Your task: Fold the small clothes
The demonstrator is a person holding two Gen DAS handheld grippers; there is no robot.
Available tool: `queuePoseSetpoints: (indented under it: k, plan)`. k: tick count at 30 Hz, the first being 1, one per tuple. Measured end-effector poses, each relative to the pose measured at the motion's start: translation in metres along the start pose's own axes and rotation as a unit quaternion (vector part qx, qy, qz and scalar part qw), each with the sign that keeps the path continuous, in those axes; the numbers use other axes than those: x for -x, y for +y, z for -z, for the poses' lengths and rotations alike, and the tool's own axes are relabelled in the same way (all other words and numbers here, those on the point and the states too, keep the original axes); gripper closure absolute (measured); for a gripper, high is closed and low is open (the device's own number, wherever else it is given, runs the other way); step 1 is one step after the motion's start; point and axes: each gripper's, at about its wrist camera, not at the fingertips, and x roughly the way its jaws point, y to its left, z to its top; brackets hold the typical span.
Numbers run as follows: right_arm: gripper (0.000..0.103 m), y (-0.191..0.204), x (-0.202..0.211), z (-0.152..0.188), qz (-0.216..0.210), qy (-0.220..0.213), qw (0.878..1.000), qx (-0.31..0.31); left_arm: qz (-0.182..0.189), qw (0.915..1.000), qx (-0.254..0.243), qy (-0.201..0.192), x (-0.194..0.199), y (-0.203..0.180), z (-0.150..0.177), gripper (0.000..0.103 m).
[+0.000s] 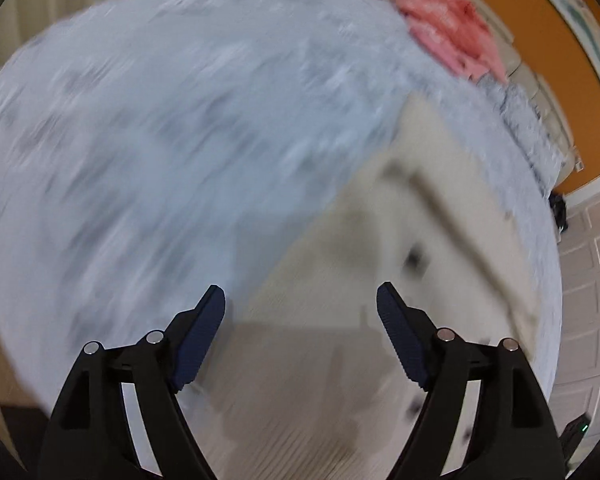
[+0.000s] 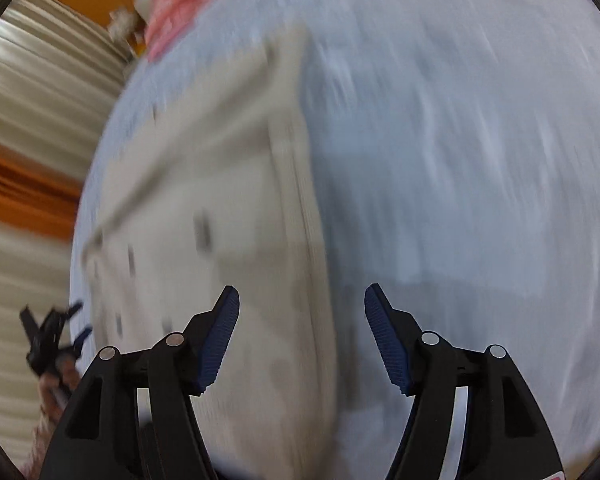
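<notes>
Both views are pretty blurry, but the left gripper (image 1: 300, 300) and right gripper (image 2: 302, 300) both have their jaws spread wide with nothing in them. The cream garment (image 1: 420, 248) lies flat on the light blue bed cover (image 1: 160, 120), right under both grippers. A pink cloth (image 1: 448, 28) is bunched up at the far edge of the bed, well apart from the garment.

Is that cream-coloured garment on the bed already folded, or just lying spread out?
Cannot tell for sure. The cream garment lies flat on the blue-grey blanket, with a layered edge that hints at a fold, but blur hides it.
</notes>
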Motion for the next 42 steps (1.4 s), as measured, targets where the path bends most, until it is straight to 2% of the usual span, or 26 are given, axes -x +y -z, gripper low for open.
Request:
queuePoseSetpoints:
  k: [2,3,5,7,8,10,11,12,13,14,15,17,19,21,25,28,31,35,38,42]
  plan:
    - [0.039,-0.005,0.0,0.037,-0.014,0.041,0.999,-0.013,0.013,0.9989,0.028,0.036,0.0,0.021,0.027,0.025]
    - [0.039,-0.005,-0.002,0.051,-0.026,0.058,0.998,-0.021,0.02,0.9989,0.027,0.034,0.003,0.024,0.038,0.025]
    - [0.036,-0.002,-0.011,0.072,-0.031,0.091,0.995,-0.026,0.013,0.9993,-0.018,0.03,0.008,0.015,0.054,0.018]
    - [0.031,0.006,-0.018,0.081,-0.011,0.094,0.995,-0.019,0.004,0.9981,-0.049,0.038,0.006,0.005,0.064,0.017]
    - [0.023,0.012,-0.021,0.082,-0.002,0.089,0.996,-0.009,-0.005,0.9974,-0.06,0.04,0.004,0.001,0.067,0.017]
    - [0.025,0.026,-0.026,0.082,0.016,0.08,0.997,0.006,-0.014,0.9974,-0.058,0.04,0.004,0.0,0.067,0.026]
    - [0.038,0.033,-0.028,0.083,0.016,0.077,0.997,0.02,-0.021,0.9982,-0.04,0.04,0.006,0.004,0.064,0.045]
    - [0.069,0.038,-0.029,0.083,0.017,0.073,0.997,0.032,-0.02,0.9987,-0.019,0.043,0.007,0.01,0.06,0.068]
    - [0.085,0.038,-0.03,0.084,0.022,0.069,0.997,0.03,-0.009,0.9987,0.001,0.05,0.009,0.016,0.059,0.082]
    - [0.092,0.035,-0.03,0.08,0.004,0.07,0.997,0.012,0.025,0.9963,0.043,0.07,0.01,0.028,0.056,0.093]
    - [0.093,0.031,-0.024,0.075,-0.018,0.058,0.998,-0.016,0.041,0.9934,0.074,0.077,0.013,0.037,0.055,0.095]
    - [0.094,0.03,0.002,0.073,-0.045,0.023,0.998,-0.026,0.054,0.9922,0.088,0.07,0.031,0.039,0.056,0.096]
    - [0.095,0.029,0.045,0.076,-0.069,-0.025,0.997,-0.023,0.076,0.9931,0.072,0.052,0.058,0.033,0.057,0.096]
    - [0.095,0.027,0.084,0.083,-0.077,-0.06,0.995,-0.016,0.105,0.9923,0.052,0.039,0.094,0.027,0.064,0.097]
    - [0.097,0.007,0.142,0.108,-0.074,-0.103,0.992,-0.013,0.139,0.988,0.053,0.041,0.14,0.032,0.087,0.097]
    - [0.097,-0.01,0.159,0.135,-0.064,-0.103,0.992,-0.015,0.149,0.9856,0.06,0.054,0.154,0.039,0.109,0.097]
    - [0.097,-0.026,0.162,0.17,-0.059,-0.084,0.994,-0.028,0.134,0.9865,0.052,0.078,0.164,0.06,0.142,0.097]
    - [0.097,-0.045,0.157,0.221,-0.053,-0.053,0.995,-0.059,0.121,0.9845,0.066,0.108,0.174,0.08,0.18,0.097]
    - [0.097,-0.049,0.166,0.25,-0.066,-0.048,0.994,-0.079,0.118,0.9848,0.065,0.11,0.193,0.086,0.194,0.099]
    - [0.097,-0.033,0.19,0.258,-0.096,-0.064,0.99,-0.076,0.141,0.982,0.089,0.089,0.224,0.089,0.188,0.1]
